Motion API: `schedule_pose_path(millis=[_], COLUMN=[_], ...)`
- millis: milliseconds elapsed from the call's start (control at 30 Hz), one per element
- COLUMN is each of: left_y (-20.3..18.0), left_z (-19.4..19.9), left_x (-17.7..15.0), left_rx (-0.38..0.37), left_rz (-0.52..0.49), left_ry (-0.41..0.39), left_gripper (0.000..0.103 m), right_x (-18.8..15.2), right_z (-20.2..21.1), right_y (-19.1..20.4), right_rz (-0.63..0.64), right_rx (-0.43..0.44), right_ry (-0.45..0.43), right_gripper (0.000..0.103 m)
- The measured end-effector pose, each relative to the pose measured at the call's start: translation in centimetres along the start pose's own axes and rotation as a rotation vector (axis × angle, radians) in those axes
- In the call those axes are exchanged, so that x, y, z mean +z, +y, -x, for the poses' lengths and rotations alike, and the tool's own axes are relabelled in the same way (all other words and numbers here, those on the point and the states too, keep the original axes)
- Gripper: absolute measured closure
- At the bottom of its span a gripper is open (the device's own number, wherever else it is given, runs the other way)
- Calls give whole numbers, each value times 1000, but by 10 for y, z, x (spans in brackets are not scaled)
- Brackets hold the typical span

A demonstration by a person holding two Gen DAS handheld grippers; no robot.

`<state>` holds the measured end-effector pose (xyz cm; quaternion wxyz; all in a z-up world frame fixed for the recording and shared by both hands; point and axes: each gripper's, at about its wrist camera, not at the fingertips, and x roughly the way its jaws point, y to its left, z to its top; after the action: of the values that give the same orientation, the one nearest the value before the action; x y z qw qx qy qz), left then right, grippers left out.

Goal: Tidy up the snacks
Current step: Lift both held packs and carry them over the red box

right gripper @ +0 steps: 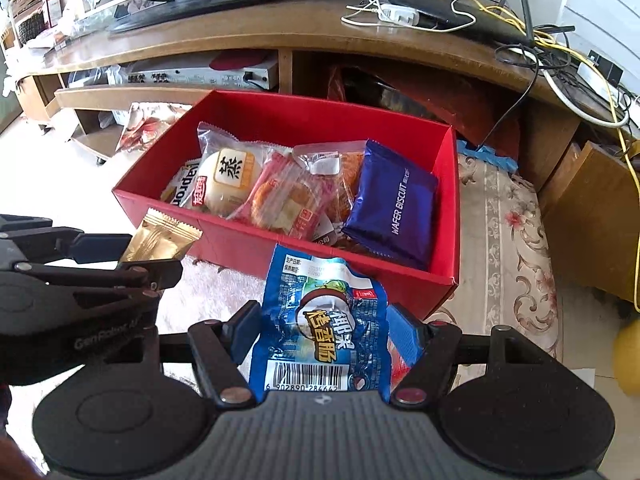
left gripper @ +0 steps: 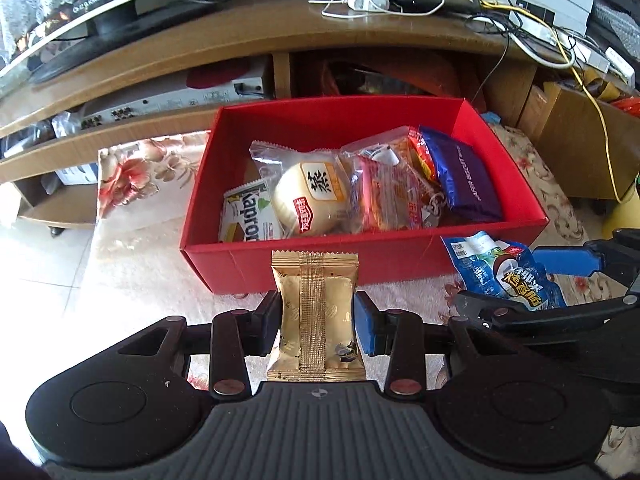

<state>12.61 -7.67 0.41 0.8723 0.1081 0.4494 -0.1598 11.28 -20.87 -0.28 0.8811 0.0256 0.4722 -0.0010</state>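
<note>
My left gripper (left gripper: pixel 316 316) is shut on a gold foil snack packet (left gripper: pixel 314 312), held upright just short of the near wall of the red box (left gripper: pixel 280 264). My right gripper (right gripper: pixel 324 328) is shut on a blue sausage packet (right gripper: pixel 320 320), also in front of the red box (right gripper: pixel 440 264). In the right wrist view the gold foil snack packet (right gripper: pixel 160 240) and the left gripper (right gripper: pixel 132 256) show at the left. The blue sausage packet (left gripper: pixel 500 268) appears at the right of the left wrist view. Inside the box lie a round bun (left gripper: pixel 312 196), a purple wafer pack (right gripper: pixel 394 208) and several other snacks.
The box stands on a floral rug (right gripper: pixel 504 232) in front of a wooden TV stand (left gripper: pixel 280 36) with a TV, an audio unit and tangled cables (right gripper: pixel 560 52). Pale tiled floor (left gripper: pixel 44 264) lies to the left. Cardboard boxes (right gripper: pixel 592 208) stand at the right.
</note>
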Motion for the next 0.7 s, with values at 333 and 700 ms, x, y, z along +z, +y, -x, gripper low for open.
schedule_pose_path(millis=[333,700], left_y=[0,0], left_z=[14,26], left_x=[3,11], left_rx=[-6,-10], left_rz=[4,15], left_ry=[-39,-91], left_gripper=[56,57], right_x=[4,10], right_z=[14,28], right_y=[-1,-4], right_rz=[-7,-32], right_rx=[-1,-3], right_ry=[-42,-103], right_gripper=[37,36])
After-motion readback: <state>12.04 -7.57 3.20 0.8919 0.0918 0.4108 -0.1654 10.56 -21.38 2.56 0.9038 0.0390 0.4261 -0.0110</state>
